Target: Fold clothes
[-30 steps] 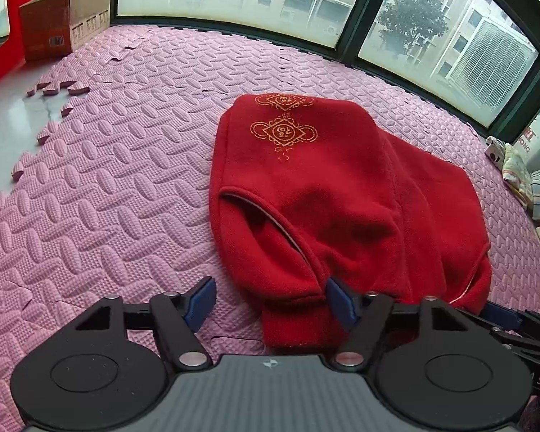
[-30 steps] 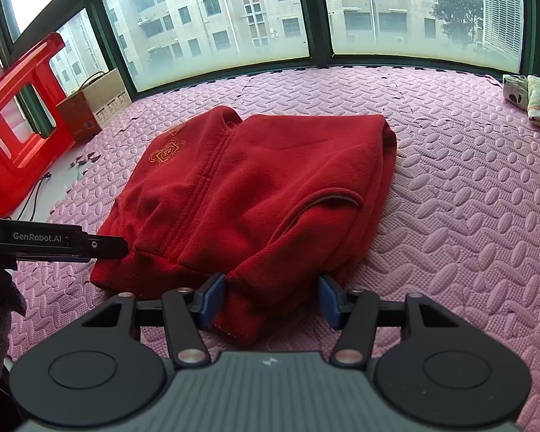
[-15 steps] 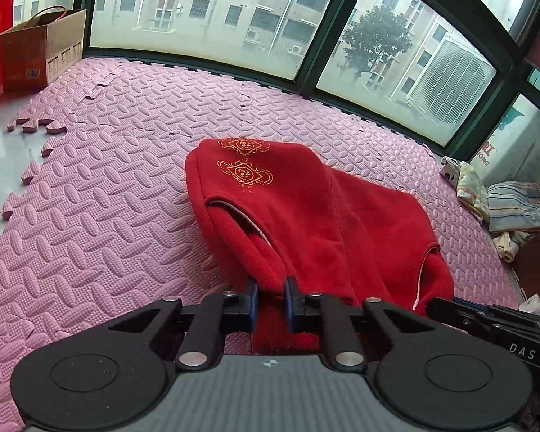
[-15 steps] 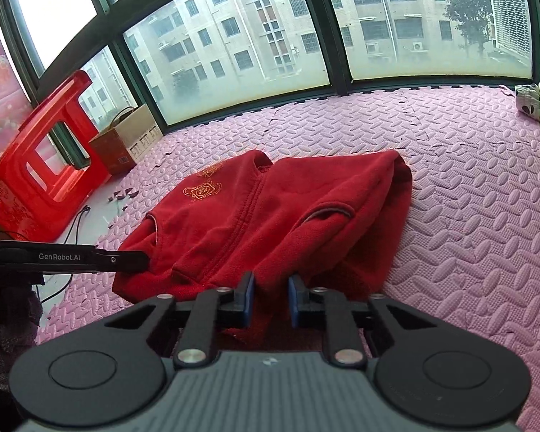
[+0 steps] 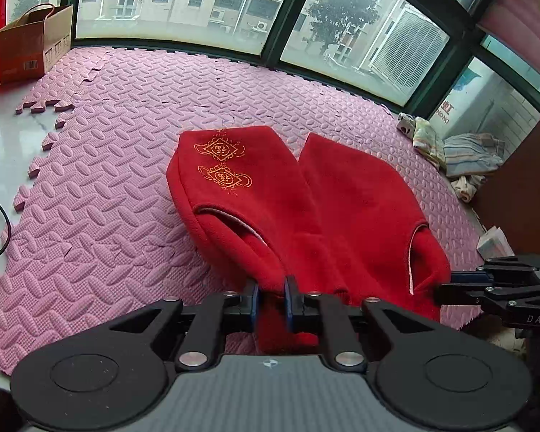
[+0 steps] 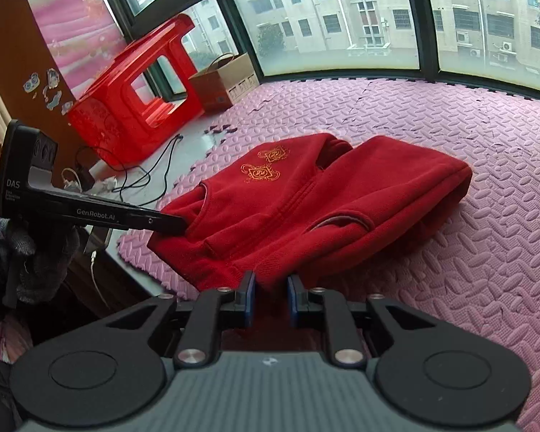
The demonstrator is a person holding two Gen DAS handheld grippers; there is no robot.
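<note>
A red fleece vest (image 5: 306, 201) with gold embroidery lies on the pink foam mat, its near part lifted. My left gripper (image 5: 271, 297) is shut on the vest's near left edge. My right gripper (image 6: 271, 297) is shut on the vest's (image 6: 306, 208) near right edge. The right gripper (image 5: 450, 289) shows at the right in the left wrist view, pinching the cloth. The left gripper (image 6: 181, 225) shows at the left in the right wrist view, gripping the other corner. The vest hangs from both grippers toward the mat.
Pink foam mat (image 5: 126, 165) covers the floor up to the windows. A cardboard box (image 5: 32, 50) stands far left; a red plastic stool (image 6: 136, 93) and cables (image 6: 144, 172) lie beside it. A pile of clothes (image 5: 457, 151) lies far right by a brown cabinet (image 5: 522, 194).
Both grippers closed on the vest's near edge, then rose and pulled back. The vest's near part has lifted off the mat and stretched toward me.
</note>
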